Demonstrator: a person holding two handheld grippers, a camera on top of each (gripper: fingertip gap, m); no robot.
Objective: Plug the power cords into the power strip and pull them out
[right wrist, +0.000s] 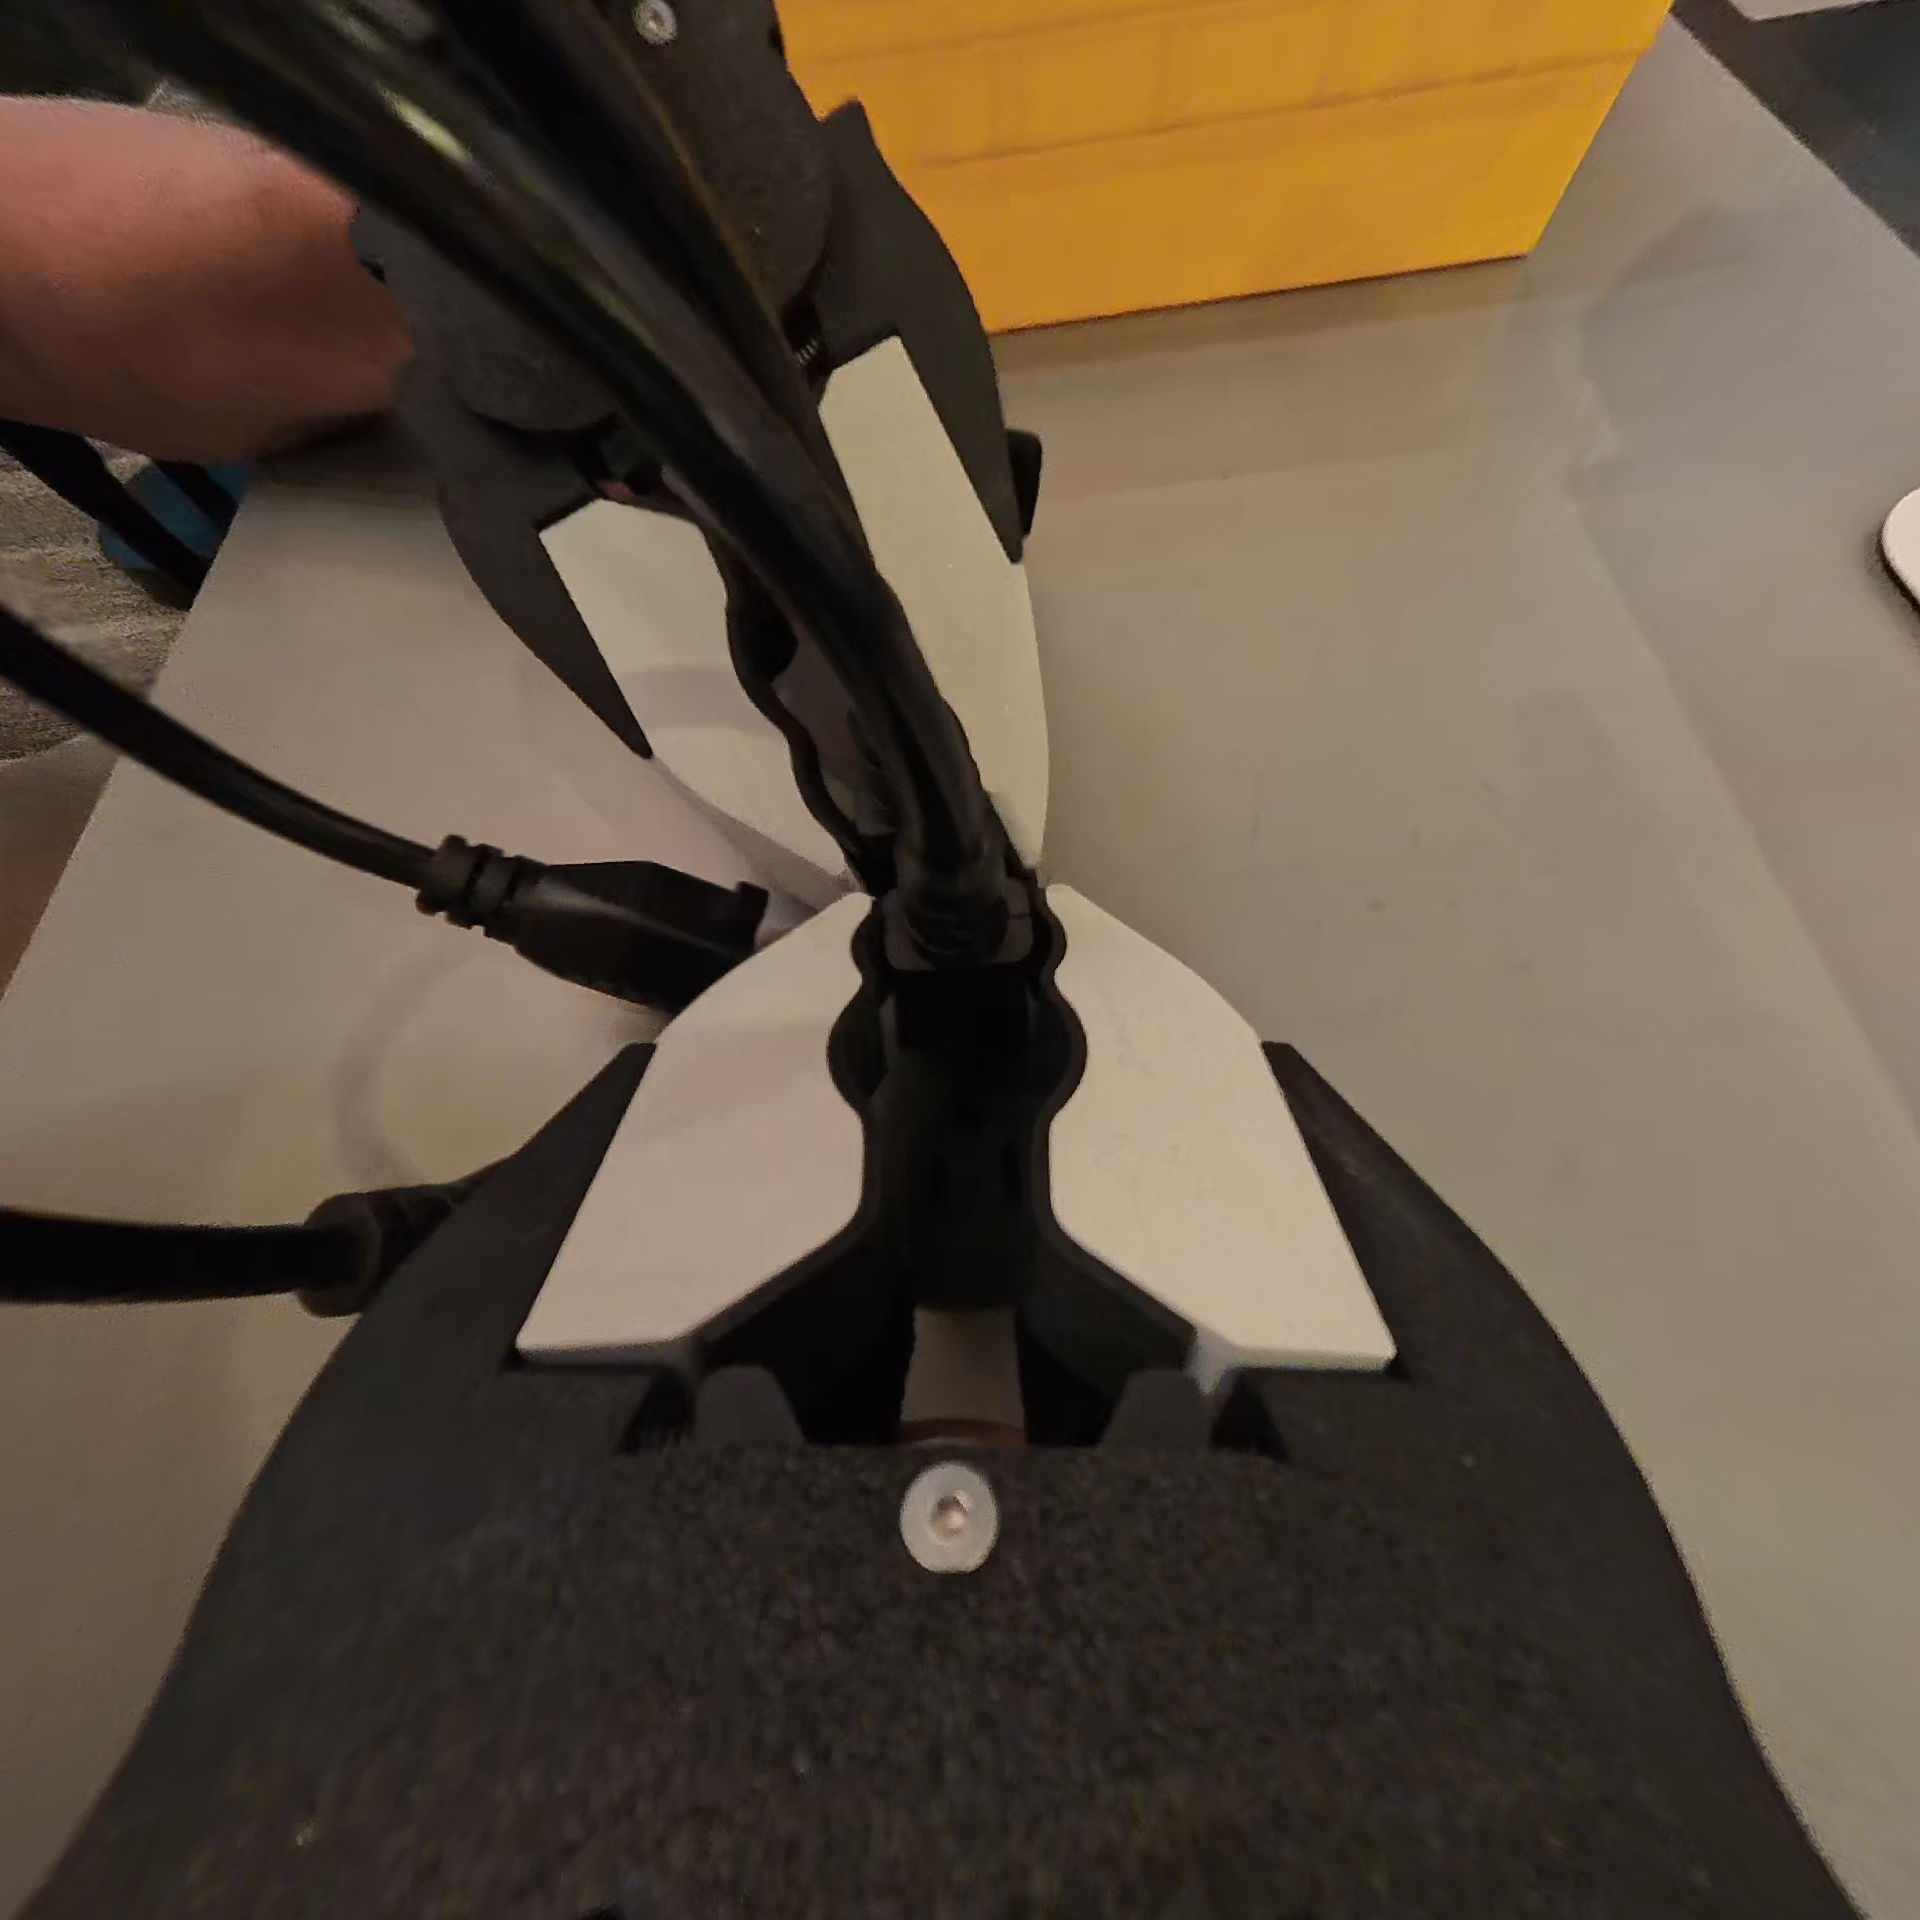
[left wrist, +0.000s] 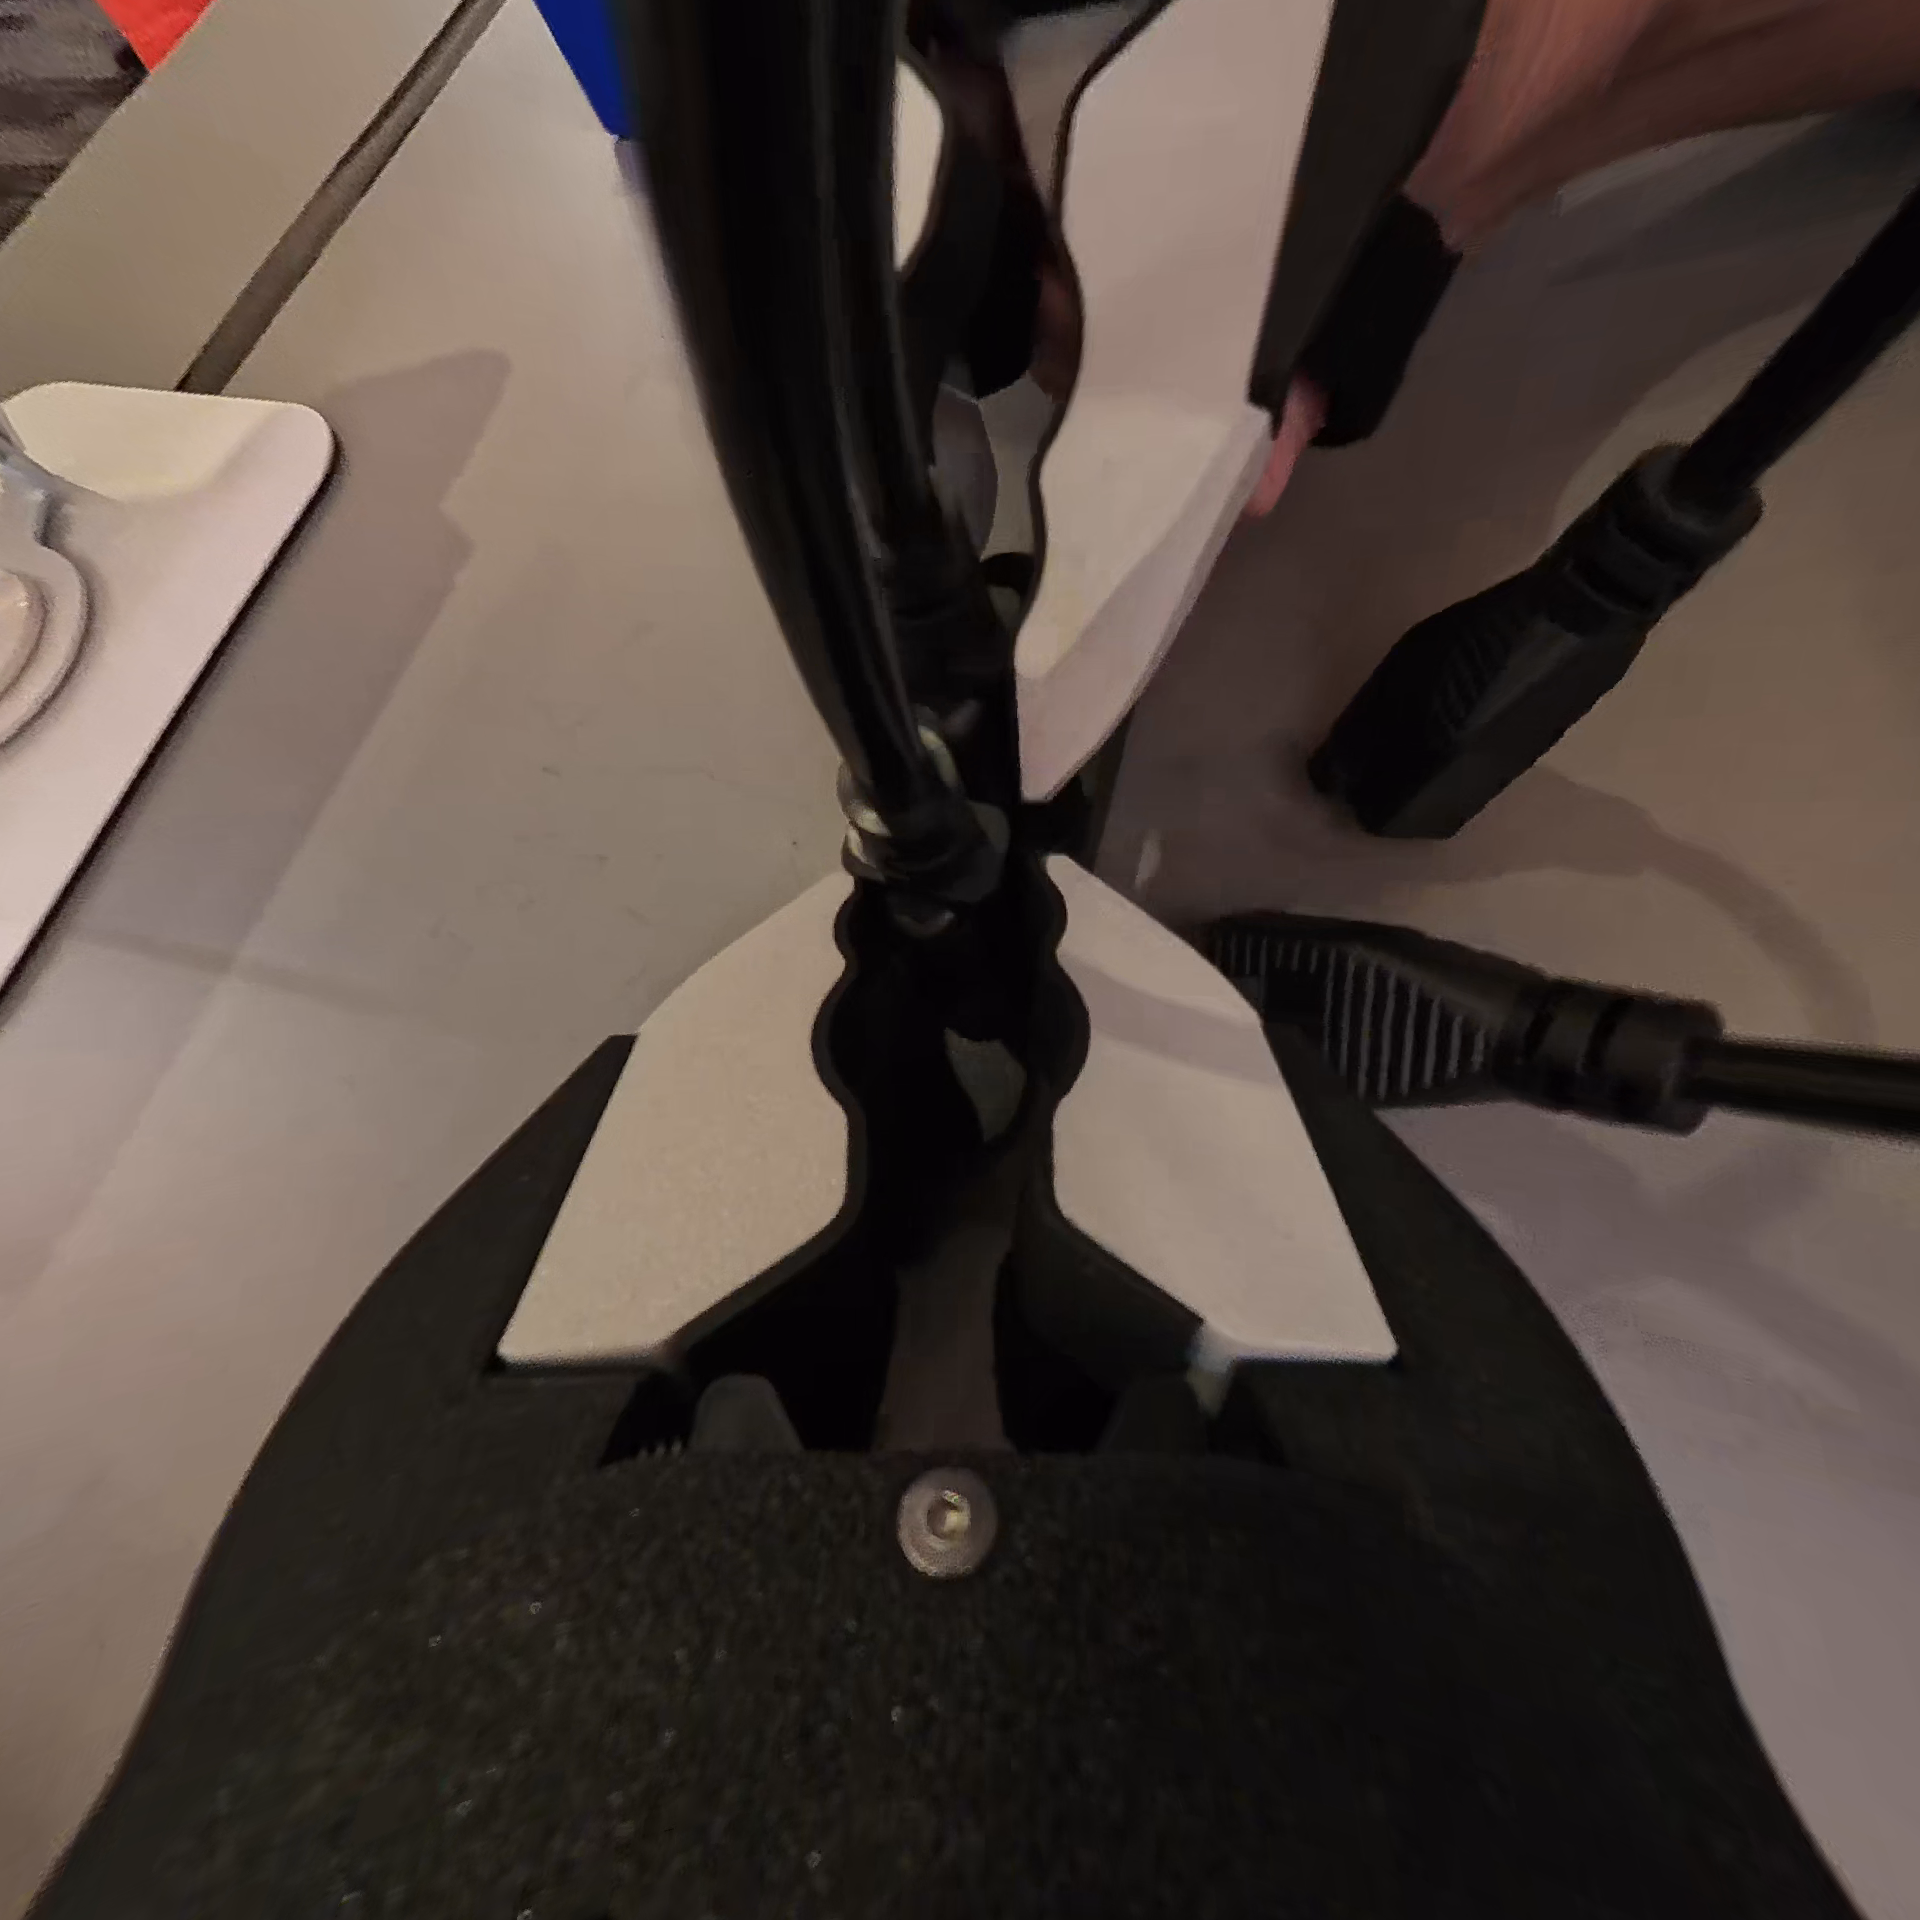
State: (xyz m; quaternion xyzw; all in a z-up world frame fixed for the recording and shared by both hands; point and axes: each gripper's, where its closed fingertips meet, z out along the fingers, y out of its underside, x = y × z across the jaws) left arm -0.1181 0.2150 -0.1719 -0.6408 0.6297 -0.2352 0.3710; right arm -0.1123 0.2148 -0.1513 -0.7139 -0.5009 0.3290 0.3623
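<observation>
A bundle of black power cords (left wrist: 790,416), bound with a twist tie (left wrist: 883,831), hangs between both grippers. My left gripper (left wrist: 951,894) is shut on the bundle just below the tie. My right gripper (right wrist: 956,914) is shut on the same bundle (right wrist: 914,727) from the opposite side. Its white finger (left wrist: 1132,582) shows beyond the bundle in the left wrist view. The left gripper's white fingers (right wrist: 935,582) face me in the right wrist view. Two black plugs (left wrist: 1507,686) (left wrist: 1403,1008) lie loose on the grey table (left wrist: 520,727). One plug (right wrist: 623,925) also shows in the right wrist view. No power strip is in view.
A yellow box (right wrist: 1195,156) stands at the far side of the table (right wrist: 1455,831). A white flat pad (left wrist: 135,582) lies at the left, and a white object (right wrist: 1901,551) sits at the right edge. A person's hands (left wrist: 1610,114) (right wrist: 156,281) hold the grippers. Another cord (right wrist: 208,1257) trails at the left. My two grippers' fingertips are within a few centimetres of each other.
</observation>
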